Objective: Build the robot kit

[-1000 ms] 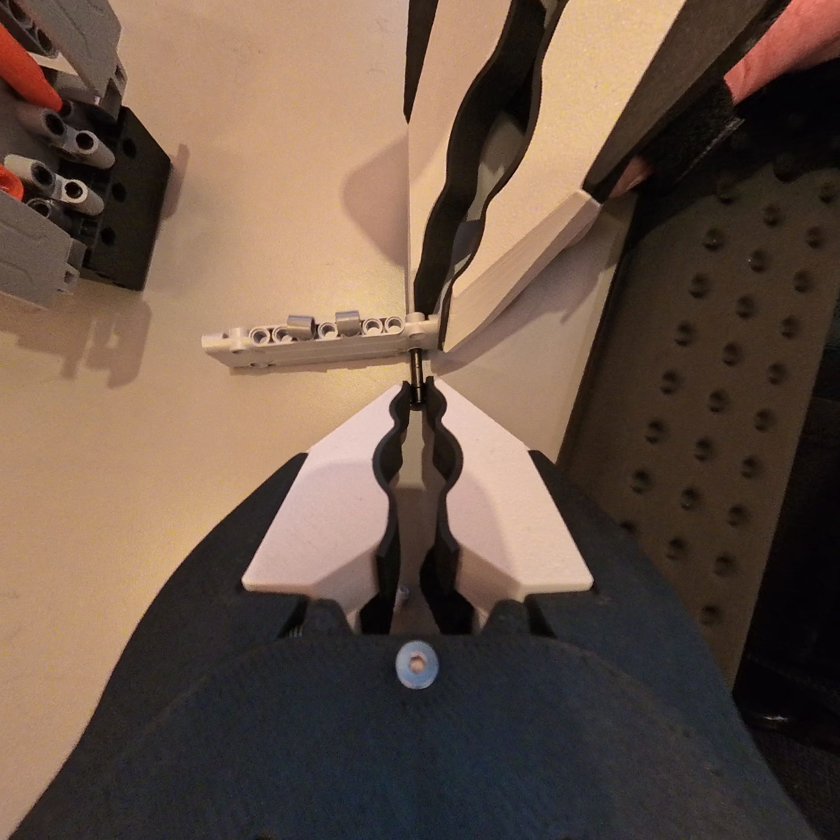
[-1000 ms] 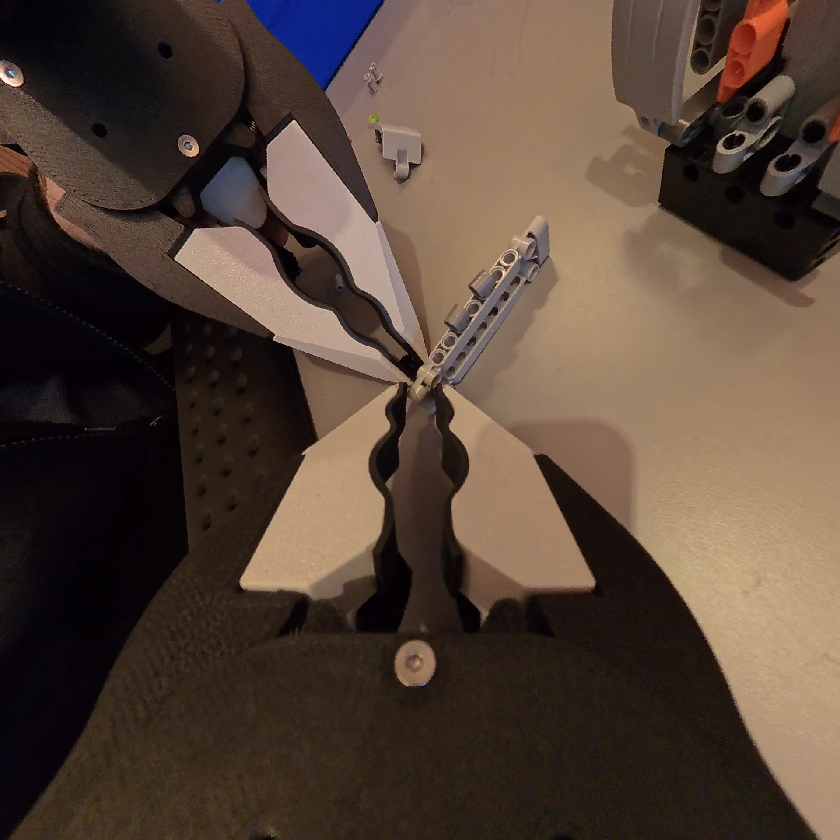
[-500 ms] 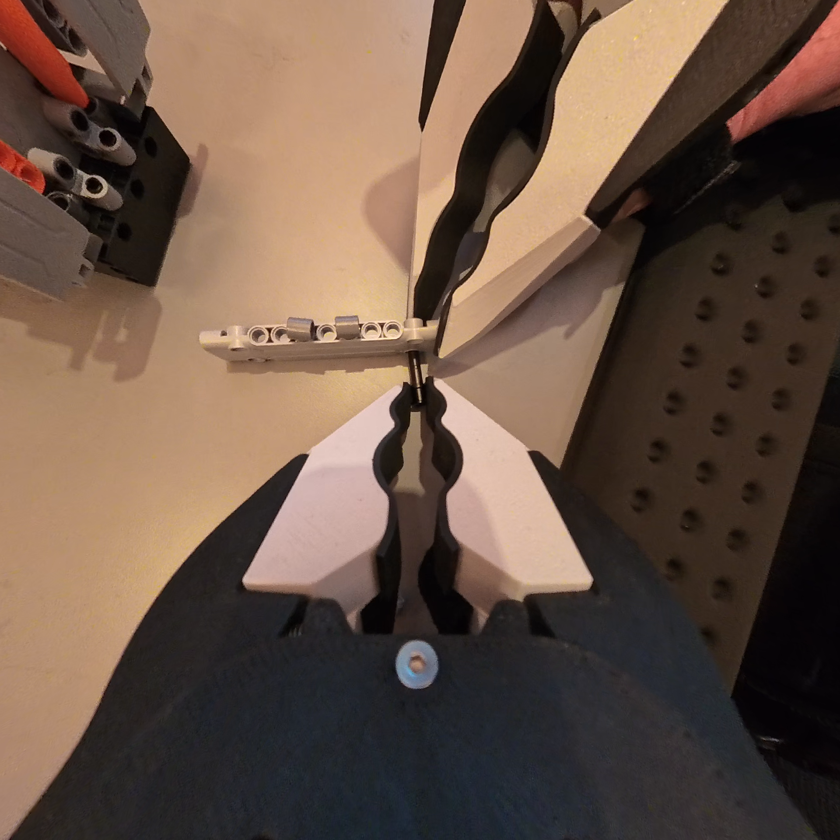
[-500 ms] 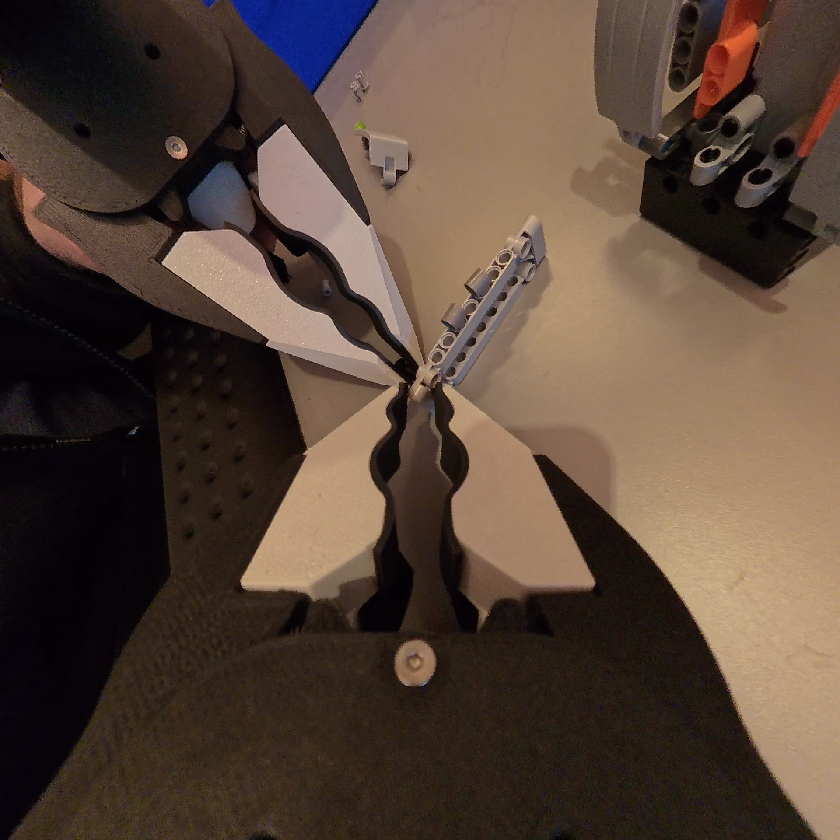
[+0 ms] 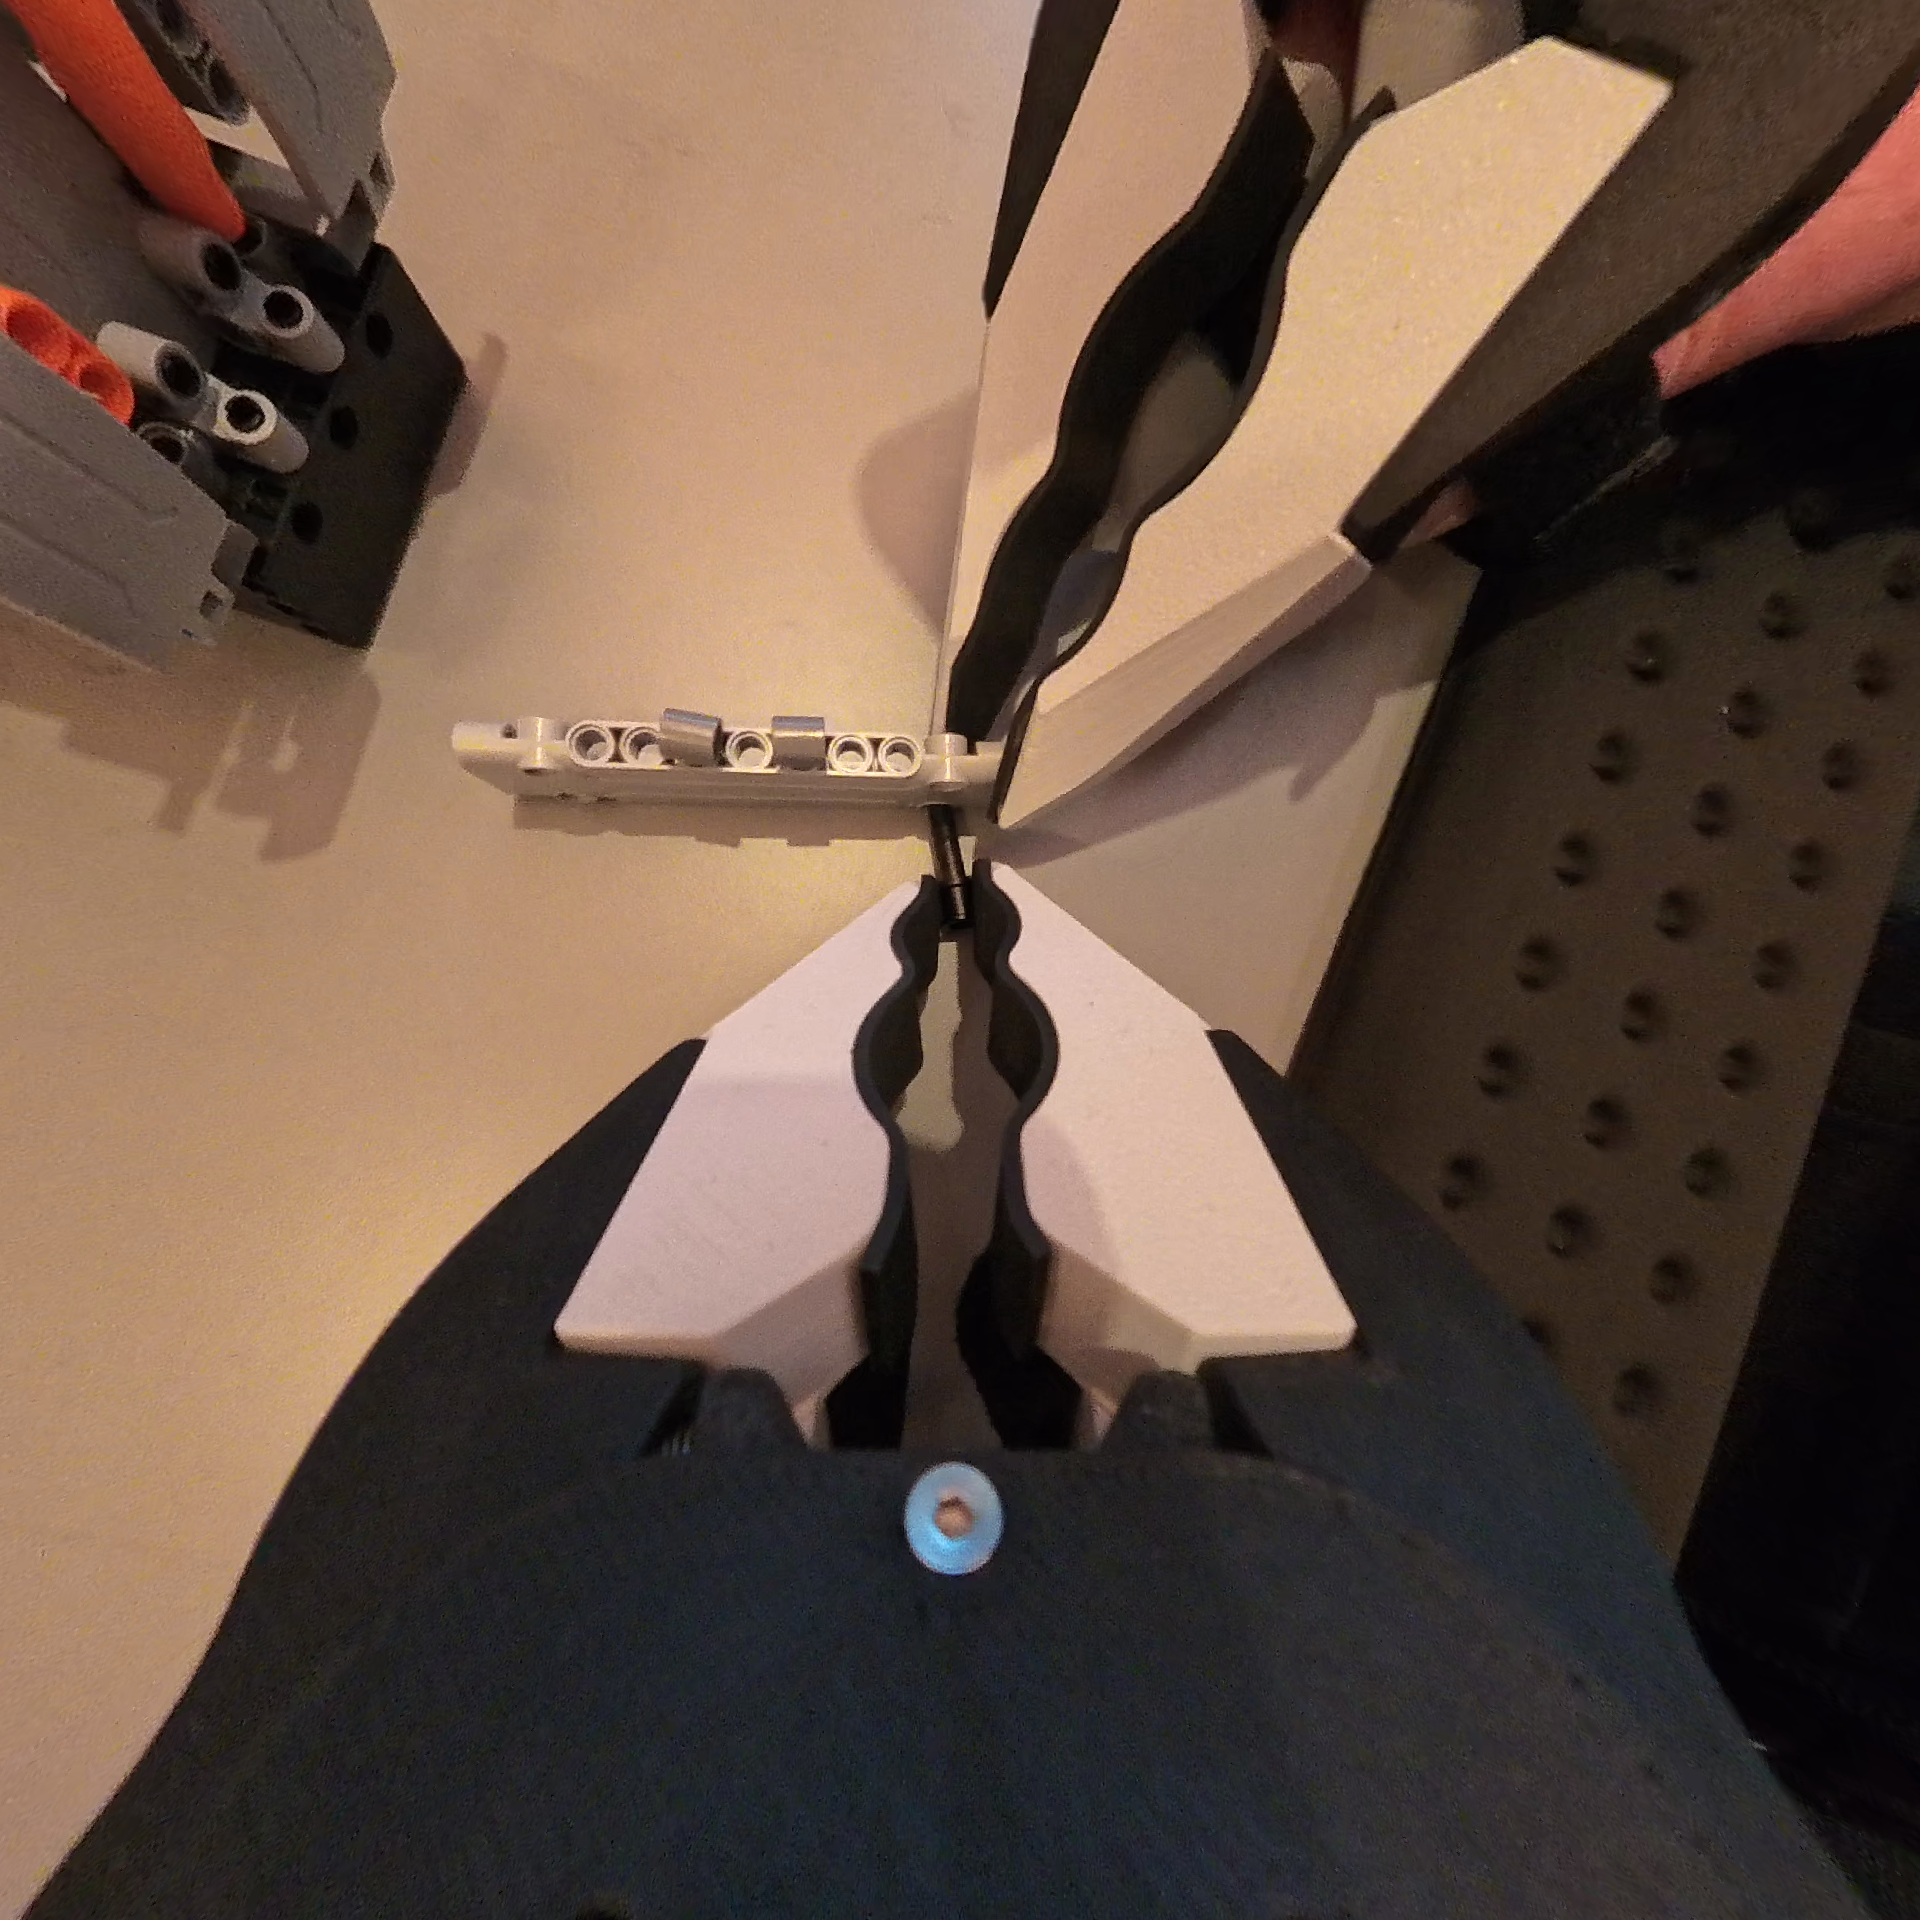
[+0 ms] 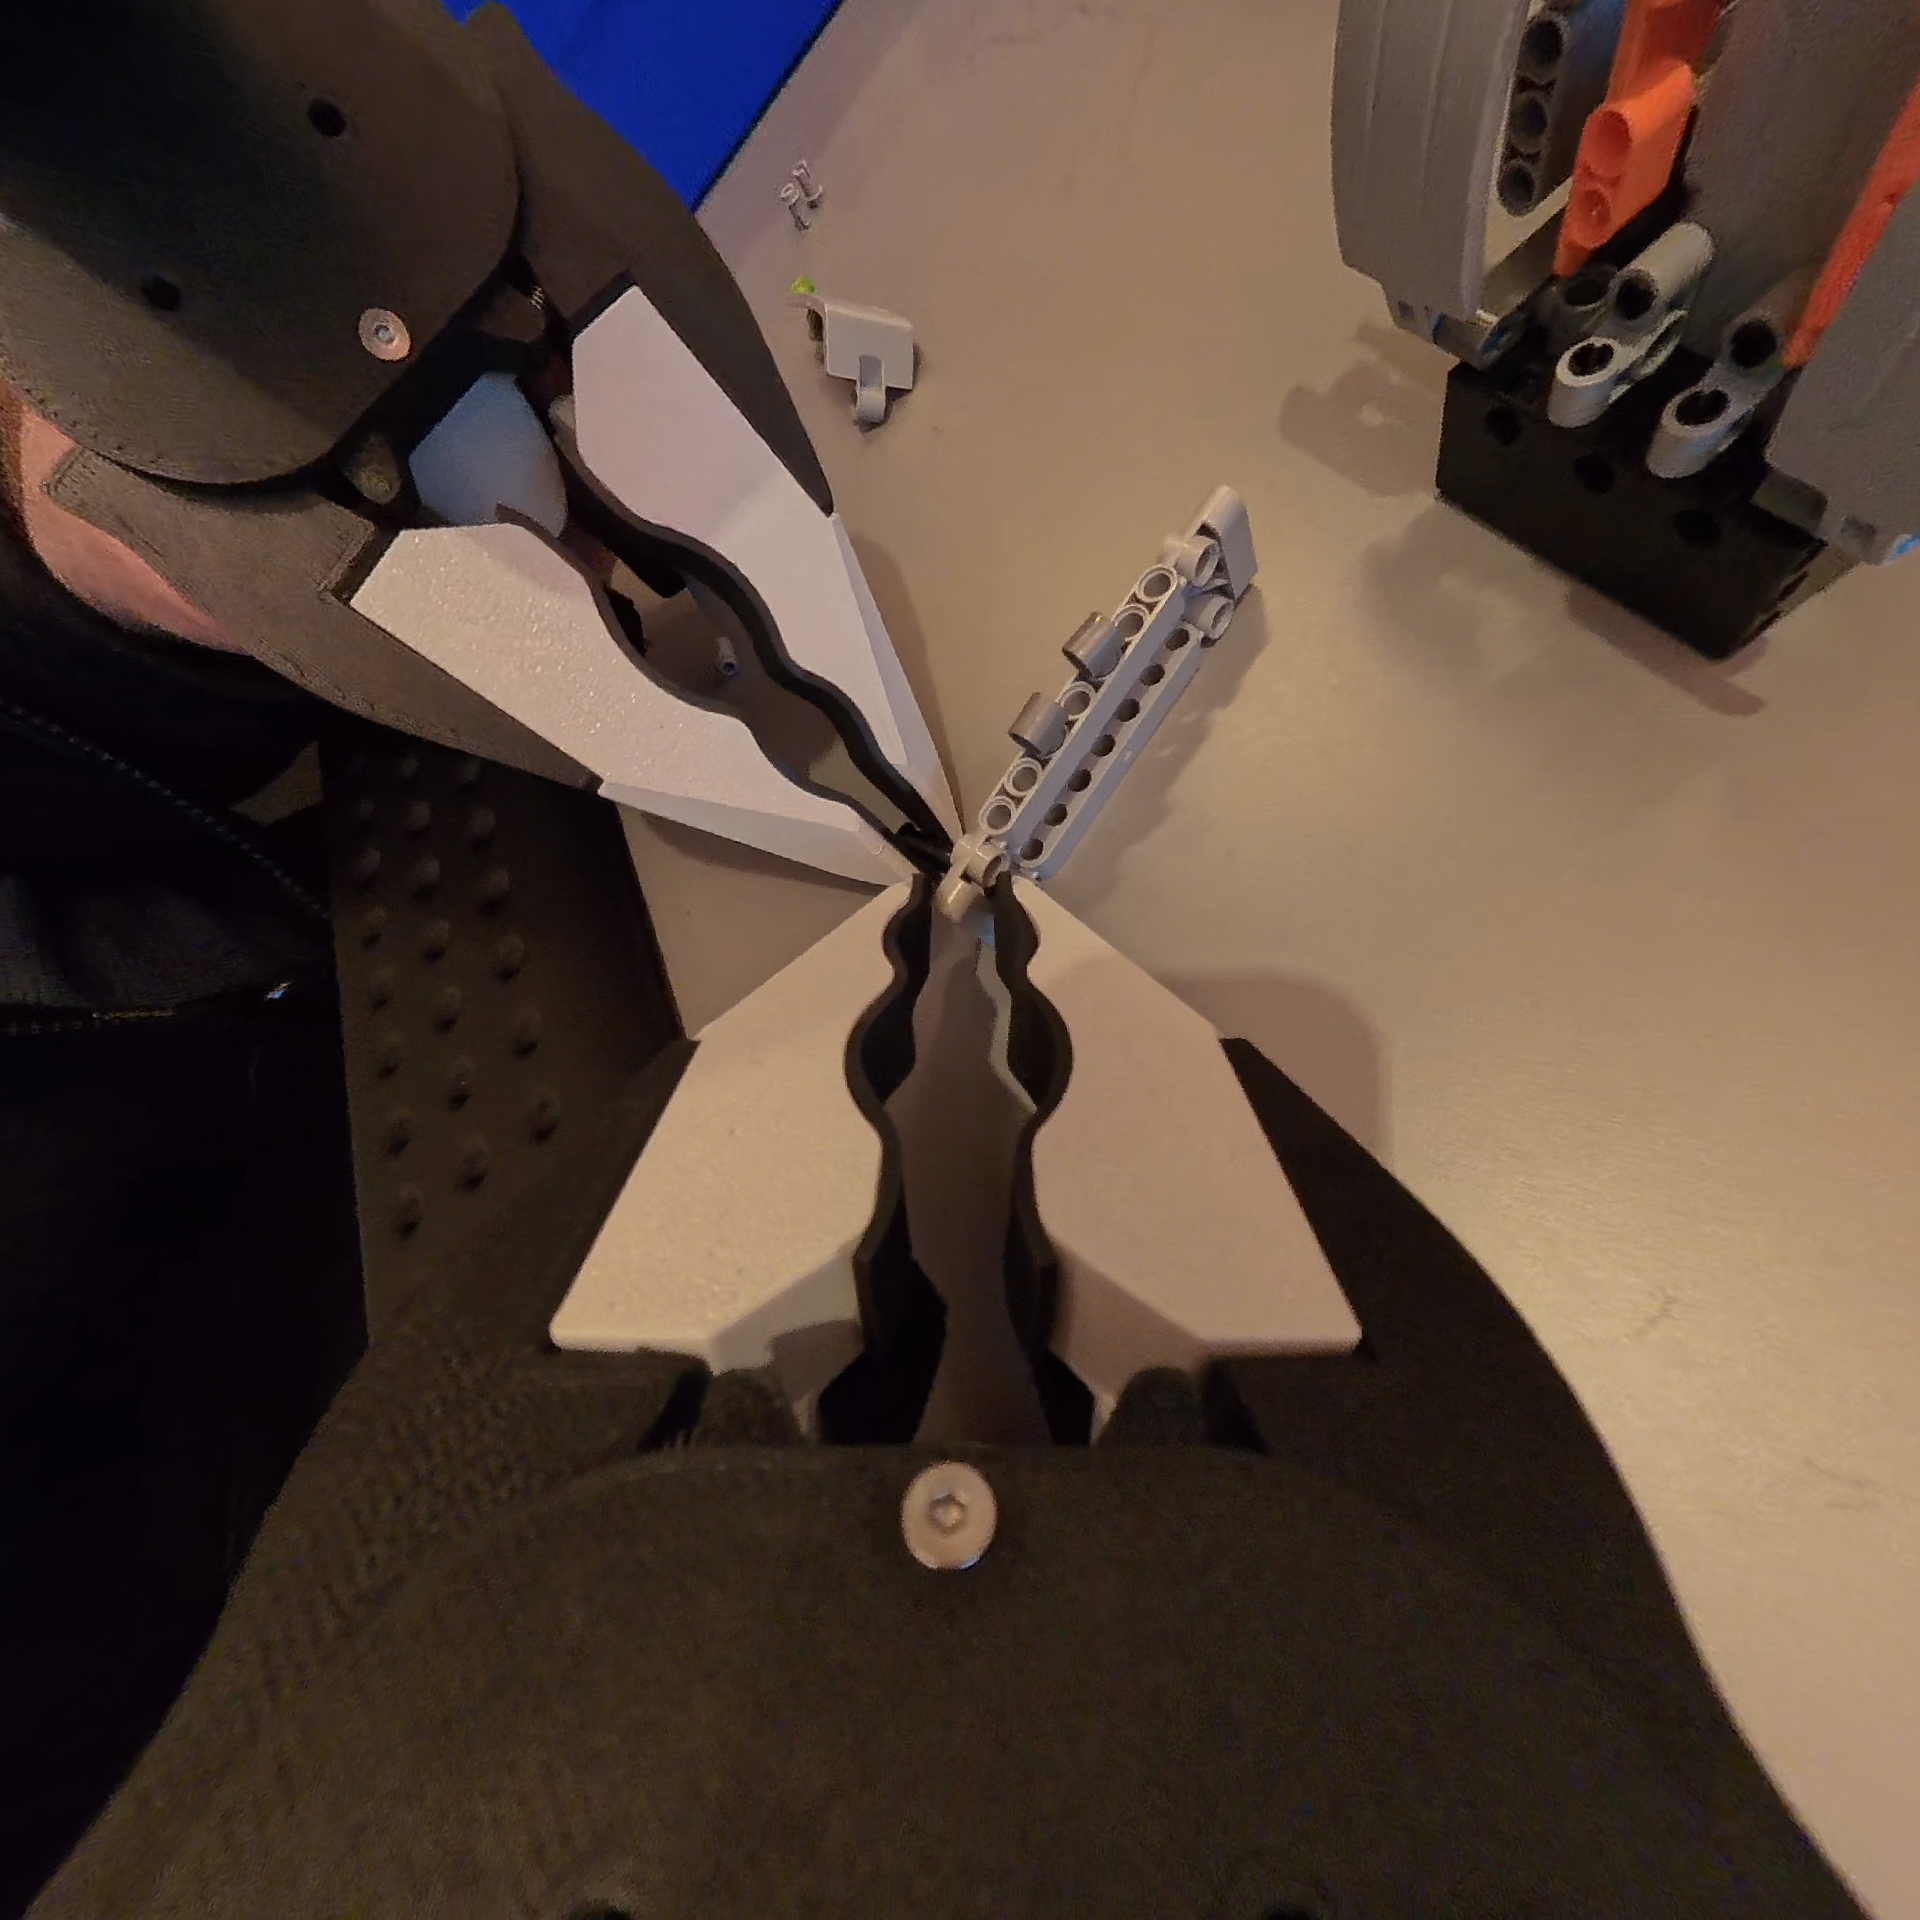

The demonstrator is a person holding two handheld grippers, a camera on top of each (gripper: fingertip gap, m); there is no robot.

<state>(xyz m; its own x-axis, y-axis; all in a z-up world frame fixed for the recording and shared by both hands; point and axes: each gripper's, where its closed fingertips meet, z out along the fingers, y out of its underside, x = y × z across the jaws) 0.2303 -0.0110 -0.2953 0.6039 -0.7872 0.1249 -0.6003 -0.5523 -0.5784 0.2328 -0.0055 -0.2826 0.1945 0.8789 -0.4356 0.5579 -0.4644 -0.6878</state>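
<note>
My left gripper (image 5: pixel 953 902) is shut on a small black pin (image 5: pixel 949 864), whose far end sits in the end hole of a light grey holed beam (image 5: pixel 717 756). My right gripper (image 6: pixel 961 891) is shut on that same end of the beam (image 6: pixel 1112 696) and holds it over the table. The beam carries two small grey bushes on one side. The right gripper's fingers (image 5: pixel 1174 582) show from above in the left wrist view. The left gripper's fingers (image 6: pixel 727 665) show at the left in the right wrist view, with the pin (image 6: pixel 925 840) at their tips.
A built model of grey, black and orange parts (image 5: pixel 177 395) stands at the far left, and shows at the far right in the right wrist view (image 6: pixel 1662 343). A small grey connector (image 6: pixel 868 348) lies on the table. A dark studded mat (image 5: pixel 1642 987) borders the table edge. Left and right tips are no more than a few centimetres apart.
Both grippers keep their grip with the pin in the beam's end hole. The pair has shifted slightly relative to the model, which now sits closer in both views.
</note>
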